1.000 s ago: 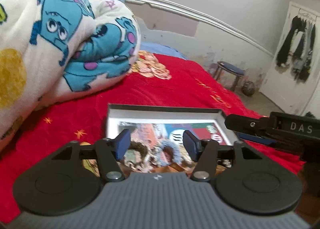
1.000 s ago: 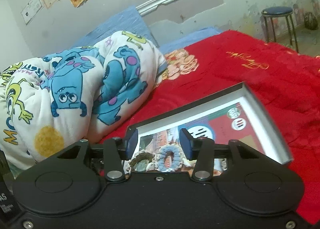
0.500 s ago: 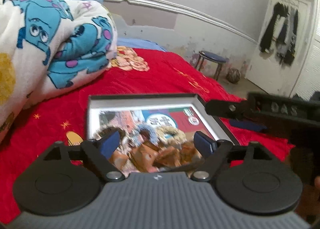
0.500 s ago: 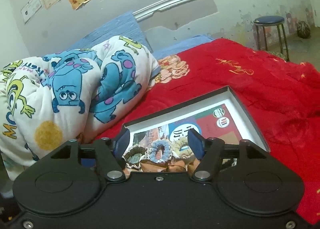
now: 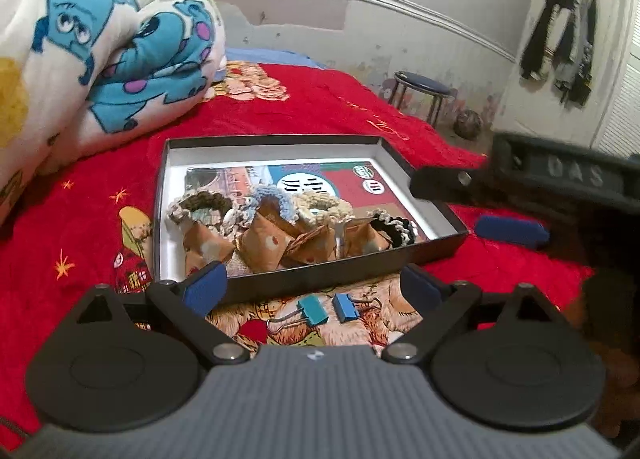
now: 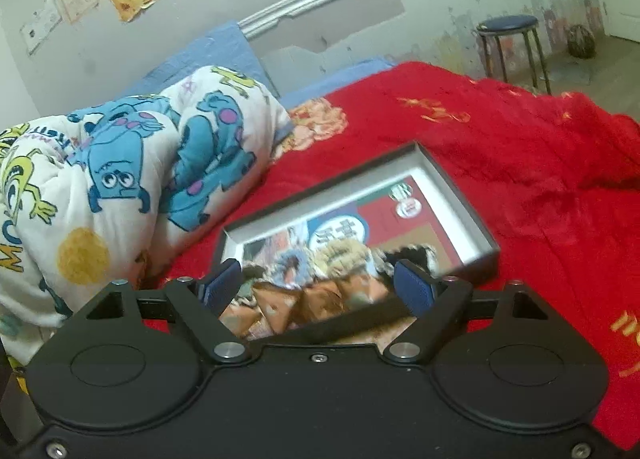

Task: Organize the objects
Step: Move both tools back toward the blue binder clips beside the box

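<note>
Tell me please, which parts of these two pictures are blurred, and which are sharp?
Left wrist view: the box and binder clips are sharp; the right claw is smeared. Right wrist view: the box contents are blurred; the blanket is clear.

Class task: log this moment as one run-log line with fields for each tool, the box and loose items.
left tool: open, empty | right tool: open, empty | box: on bed, holds scrunchies | binder clips: outside box

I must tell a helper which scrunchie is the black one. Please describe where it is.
On the red blanket lies a shallow black box. Four crocheted scrunchies sit in a row inside; the black scrunchie is rightmost, the only dark one with a pale edge.
</note>
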The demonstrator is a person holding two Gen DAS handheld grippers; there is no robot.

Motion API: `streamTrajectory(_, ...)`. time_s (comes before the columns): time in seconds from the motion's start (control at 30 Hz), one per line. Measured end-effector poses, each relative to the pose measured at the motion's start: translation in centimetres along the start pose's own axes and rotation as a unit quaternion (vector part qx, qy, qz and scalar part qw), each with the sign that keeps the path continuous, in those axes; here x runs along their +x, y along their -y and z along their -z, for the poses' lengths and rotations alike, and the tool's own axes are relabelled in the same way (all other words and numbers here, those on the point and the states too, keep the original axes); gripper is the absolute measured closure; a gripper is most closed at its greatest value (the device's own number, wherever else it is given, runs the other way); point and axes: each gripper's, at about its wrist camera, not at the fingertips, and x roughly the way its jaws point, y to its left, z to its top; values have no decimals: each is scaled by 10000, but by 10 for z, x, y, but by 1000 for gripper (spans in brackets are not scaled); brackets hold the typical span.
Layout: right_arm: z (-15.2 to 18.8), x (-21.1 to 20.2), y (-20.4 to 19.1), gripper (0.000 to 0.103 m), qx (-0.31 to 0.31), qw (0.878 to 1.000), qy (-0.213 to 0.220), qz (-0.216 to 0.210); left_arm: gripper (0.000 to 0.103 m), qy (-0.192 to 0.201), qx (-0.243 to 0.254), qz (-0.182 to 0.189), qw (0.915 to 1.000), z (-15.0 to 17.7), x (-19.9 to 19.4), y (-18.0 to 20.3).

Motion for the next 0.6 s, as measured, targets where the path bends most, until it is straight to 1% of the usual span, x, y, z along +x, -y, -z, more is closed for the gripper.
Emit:
streamTrajectory(0.07, 5, 2, 5, 19, 160, 9998, -65, -27, 5, 13, -111, -78, 9999, 2, 4, 0)
streamTrajectory(0.23, 11, 15, 18, 19, 487, 9986, -184, -72, 6, -57, -612, -187, 9979, 11, 15, -4)
streamTrajectory(0.3, 12, 21, 24, 19, 577, 9982, -184, 42, 6, -225, -610, -279, 9975, 12, 23, -3)
streamTrajectory(0.37, 13, 28, 32, 19, 712, 9971, -233, 111, 7, -381, -526, -491, 9967, 16, 32, -1)
streamTrajectory(0.47, 15, 39, 43, 19, 874, 9955, -298, 212, 8, -404, -436, -754, 9954, 20, 40, -1)
streamTrajectory(0.6, 22, 53, 55, 19, 1018, 9928, -439, 461, 9, -456, -472, -790, 9947, 21, 51, -2)
